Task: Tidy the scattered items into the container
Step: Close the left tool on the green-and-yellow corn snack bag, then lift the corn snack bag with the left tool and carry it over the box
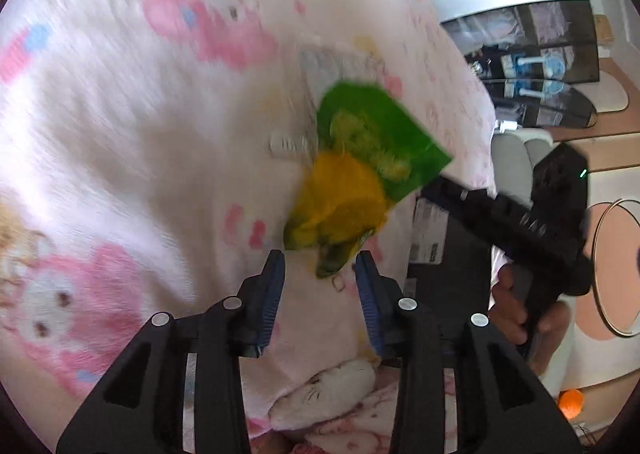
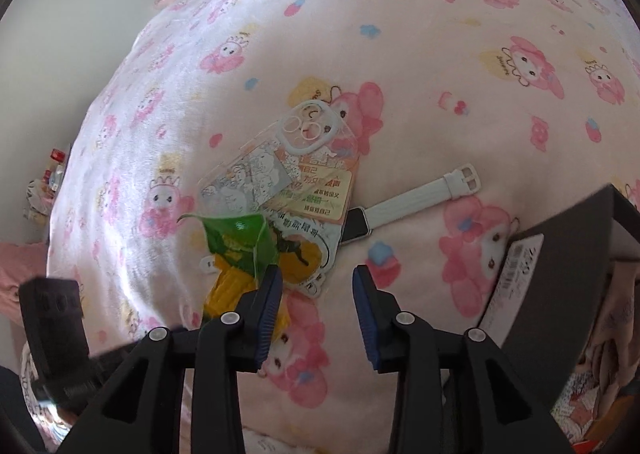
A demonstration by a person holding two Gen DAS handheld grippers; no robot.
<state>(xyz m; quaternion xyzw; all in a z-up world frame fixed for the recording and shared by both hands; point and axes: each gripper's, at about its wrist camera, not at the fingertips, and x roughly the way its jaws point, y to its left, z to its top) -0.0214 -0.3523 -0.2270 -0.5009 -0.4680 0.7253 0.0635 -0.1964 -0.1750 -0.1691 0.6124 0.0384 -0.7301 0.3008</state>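
Green-and-yellow packet is lying on the pink cartoon-print blanket, toward the bed's near edge, its far end overlapping a pile of a clear phone case and printed cards. White-strap watch is lying just right of that pile, its dark face touching the card edge, strap running out to the right. Black box, labelled end facing in, is sitting at the blanket's right edge, apart from the watch, with bare blanket between them.

Right gripper is hovering jaws wide, gripping nothing; its left finger is overlapping the packet's right edge in view, contact unclear. Open blanket is lying between and ahead of its fingers.

Left wrist view is motion-blurred: left gripper is gaping wide, empty, with the packet's near corner just ahead of the gap. Blanket is filling the whole left side. Right hand is gripping its black handle beyond the blanket's right edge, beside the box
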